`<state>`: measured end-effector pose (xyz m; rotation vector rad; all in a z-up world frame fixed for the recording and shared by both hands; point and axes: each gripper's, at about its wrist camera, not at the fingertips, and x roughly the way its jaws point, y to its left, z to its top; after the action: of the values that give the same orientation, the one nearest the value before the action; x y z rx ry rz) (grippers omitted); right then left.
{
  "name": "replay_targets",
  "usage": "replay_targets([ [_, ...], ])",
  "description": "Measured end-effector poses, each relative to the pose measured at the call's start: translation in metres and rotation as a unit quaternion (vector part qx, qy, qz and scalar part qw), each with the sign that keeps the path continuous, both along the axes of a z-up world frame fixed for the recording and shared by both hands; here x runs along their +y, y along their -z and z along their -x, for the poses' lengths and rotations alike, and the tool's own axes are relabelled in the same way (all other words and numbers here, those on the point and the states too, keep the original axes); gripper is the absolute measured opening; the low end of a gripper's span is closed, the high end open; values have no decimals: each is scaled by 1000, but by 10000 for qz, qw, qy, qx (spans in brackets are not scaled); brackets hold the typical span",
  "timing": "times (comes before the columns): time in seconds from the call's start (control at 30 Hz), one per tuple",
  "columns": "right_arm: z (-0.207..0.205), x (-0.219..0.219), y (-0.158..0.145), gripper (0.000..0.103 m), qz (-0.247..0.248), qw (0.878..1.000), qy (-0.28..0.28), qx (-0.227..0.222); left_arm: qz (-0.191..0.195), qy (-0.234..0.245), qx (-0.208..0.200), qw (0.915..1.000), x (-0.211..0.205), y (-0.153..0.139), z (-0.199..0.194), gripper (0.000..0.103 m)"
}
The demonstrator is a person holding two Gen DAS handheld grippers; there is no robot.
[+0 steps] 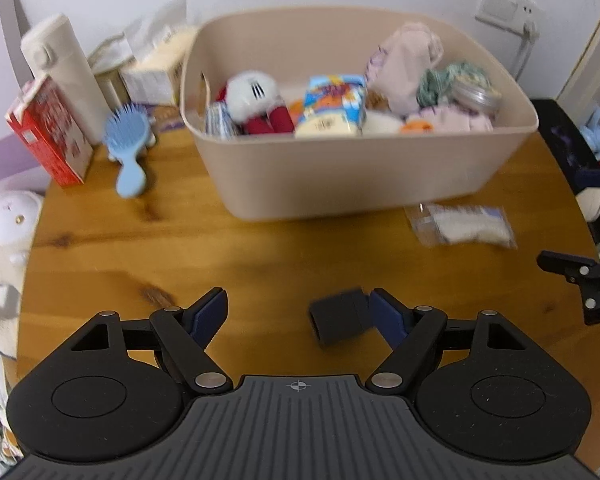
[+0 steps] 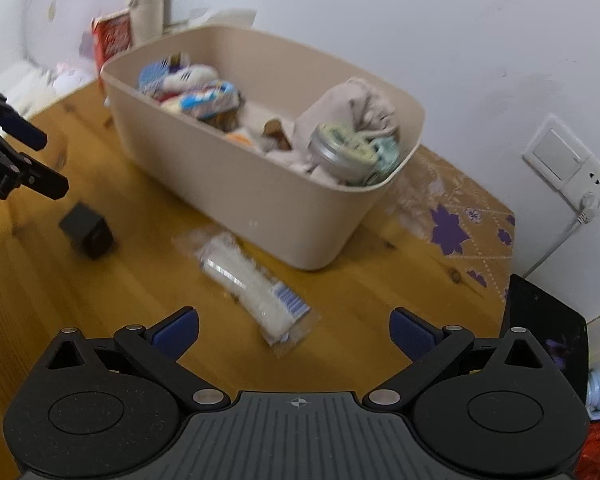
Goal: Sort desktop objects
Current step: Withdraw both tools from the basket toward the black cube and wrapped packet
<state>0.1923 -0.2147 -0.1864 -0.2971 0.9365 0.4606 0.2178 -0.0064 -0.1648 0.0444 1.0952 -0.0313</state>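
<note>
Black box (image 1: 340, 316) lies on the worktop (image 1: 220, 248), touching my released left claw (image 1: 296, 312); my right claw (image 2: 294, 332), also released, nears the packet (image 2: 256, 288). Next: clench, carry to bin (image 1: 340, 172).

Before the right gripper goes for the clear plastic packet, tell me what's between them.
Nothing visible. The right gripper is open, and the clear plastic packet lies flat on the wooden table just ahead of it. The beige bin sits behind the packet; the black box is off left.
</note>
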Motion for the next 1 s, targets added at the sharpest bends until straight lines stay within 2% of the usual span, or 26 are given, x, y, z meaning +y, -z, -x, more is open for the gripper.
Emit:
replay_targets([
  [0.3, -6, 9, 24, 103, 132, 9995, -51, 280, 419, -262, 503, 9975, -8, 30, 7, 79],
  [0.53, -12, 20, 38, 103, 127, 9992, -109, 357, 458, -582, 683, 9949, -16, 53, 5, 79],
  [0.67, -14, 27, 45, 103, 187, 9989, -214, 375, 423, -826, 590, 9939, -15, 60, -1, 79],
  [0.77, -18, 31, 50, 103, 196, 9987, -254, 389, 433, -976, 669, 9920, -13, 66, -7, 80],
  [0.93, -25, 39, 60, 103, 288, 9979, -439, 388, 367, -945, 578, 9932, -17, 66, -13, 80],
  [1.0, -29, 40, 60, 103, 177, 9978, -524, 378, 298, -890, 568, 9940, -19, 66, -16, 80],
])
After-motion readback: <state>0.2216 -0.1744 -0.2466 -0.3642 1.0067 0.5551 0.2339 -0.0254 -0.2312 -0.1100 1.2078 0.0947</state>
